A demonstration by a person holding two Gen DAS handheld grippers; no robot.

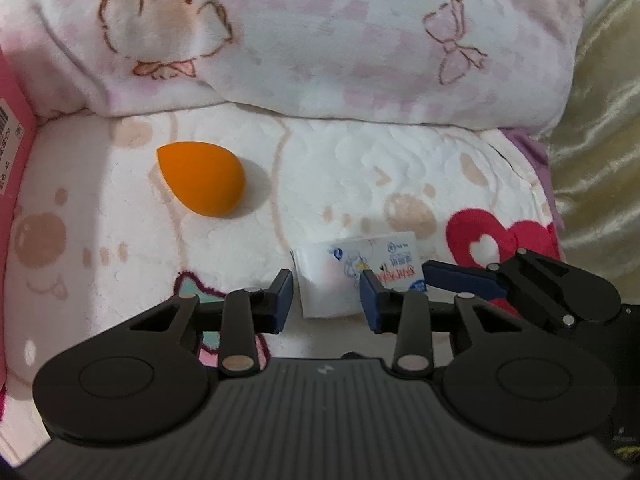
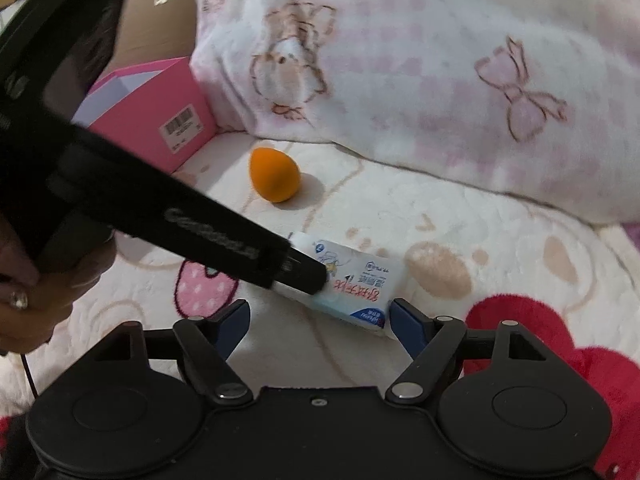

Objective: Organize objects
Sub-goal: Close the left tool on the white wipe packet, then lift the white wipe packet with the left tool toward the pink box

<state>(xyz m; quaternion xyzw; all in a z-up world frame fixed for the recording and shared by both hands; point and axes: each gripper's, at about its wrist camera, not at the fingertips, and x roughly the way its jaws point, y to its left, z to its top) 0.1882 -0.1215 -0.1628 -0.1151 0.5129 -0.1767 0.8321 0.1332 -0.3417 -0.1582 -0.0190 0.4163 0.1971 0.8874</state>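
Black left tongs [image 1: 328, 300] angle down, pinching tissue packet [image 2: 364, 284]; right tongs [image 2: 320, 322] gape open.

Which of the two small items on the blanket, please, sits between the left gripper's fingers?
The white tissue pack does: the left gripper straddles it. The orange sponge lies apart, farther back near the pink box.

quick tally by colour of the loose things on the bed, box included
orange: 1, the makeup sponge
white: 1, the tissue pack
pink: 1, the open box
total: 3
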